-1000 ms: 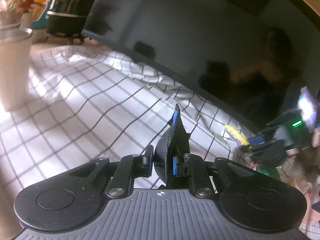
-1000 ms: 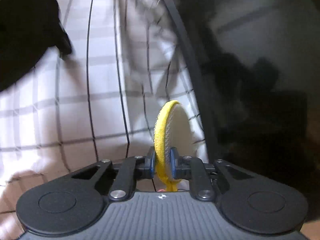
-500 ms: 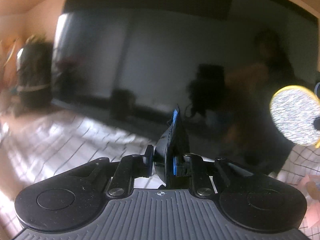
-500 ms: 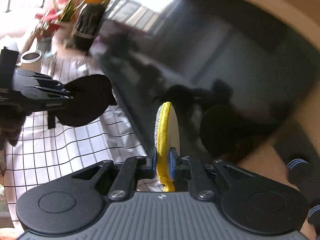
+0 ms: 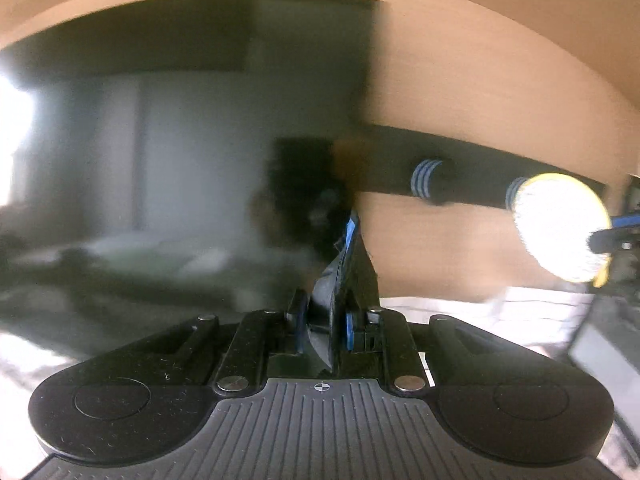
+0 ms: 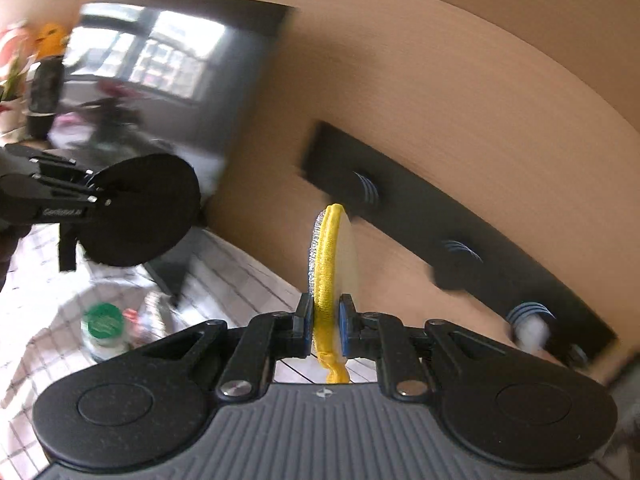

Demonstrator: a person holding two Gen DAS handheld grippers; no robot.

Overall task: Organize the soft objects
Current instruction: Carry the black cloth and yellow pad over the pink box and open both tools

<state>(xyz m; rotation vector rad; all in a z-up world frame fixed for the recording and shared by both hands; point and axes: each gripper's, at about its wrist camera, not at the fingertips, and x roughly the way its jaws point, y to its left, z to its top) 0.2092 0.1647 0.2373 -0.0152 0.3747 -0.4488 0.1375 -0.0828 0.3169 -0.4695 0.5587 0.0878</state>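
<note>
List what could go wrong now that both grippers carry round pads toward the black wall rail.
1. The right gripper pinches only the yellow-rimmed pad at its bottom edge; it might slip.
2. The black pad in the left gripper is close beside it; they could collide.
3. The rail has blue-striped pegs that could snag either pad.

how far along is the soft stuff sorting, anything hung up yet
Nothing looks hung yet: the blue-ringed pegs in view on the black wall rack are bare. In hand, the right gripper is shut on the yellow-edged pad, raised close to the rack, and the left gripper is shut on the black pad. Left, as I judge it: both pads onto pegs.
</note>
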